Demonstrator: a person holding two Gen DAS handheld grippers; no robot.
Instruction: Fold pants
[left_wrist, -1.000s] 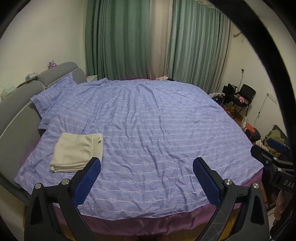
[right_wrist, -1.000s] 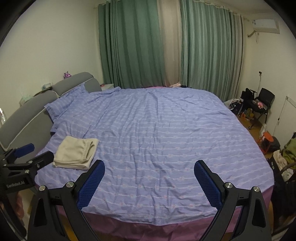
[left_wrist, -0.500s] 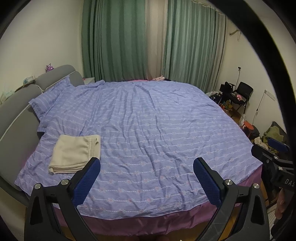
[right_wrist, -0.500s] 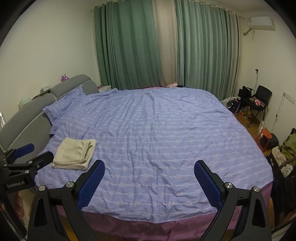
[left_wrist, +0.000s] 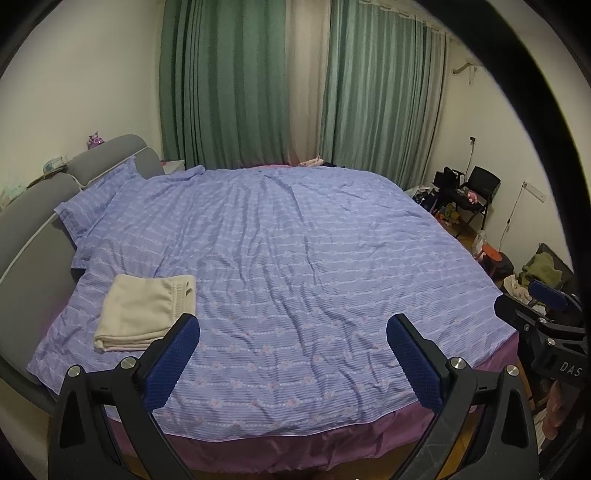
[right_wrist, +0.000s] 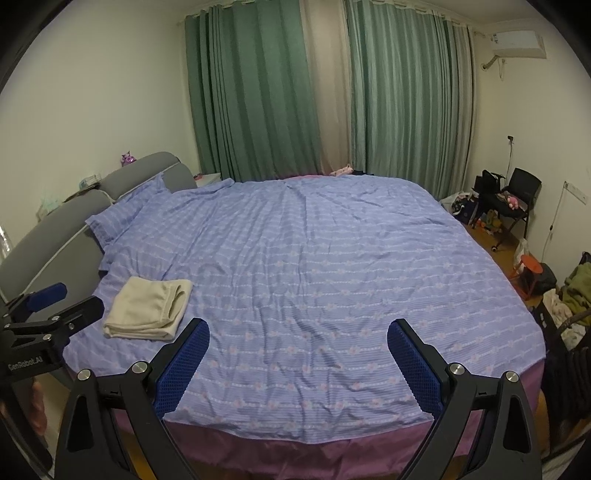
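Note:
Cream pants (left_wrist: 146, 310) lie folded in a flat rectangle on the near left part of the bed; they also show in the right wrist view (right_wrist: 149, 308). My left gripper (left_wrist: 291, 328) is open and empty, held above the bed's near edge, with the pants just beyond its left finger. My right gripper (right_wrist: 297, 332) is open and empty, to the right of the pants. Each gripper shows at the edge of the other's view.
The bed (left_wrist: 314, 258) has a wrinkled blue striped cover (right_wrist: 332, 258) and a grey headboard (left_wrist: 33, 218) on the left. Green curtains (right_wrist: 258, 92) hang behind. A black chair (right_wrist: 517, 199), an orange stool (right_wrist: 530, 267) and piled clothes (right_wrist: 576, 295) stand at the right.
Both grippers have drawn back and risen a little from the bed, staying open. The folded pants have not moved.

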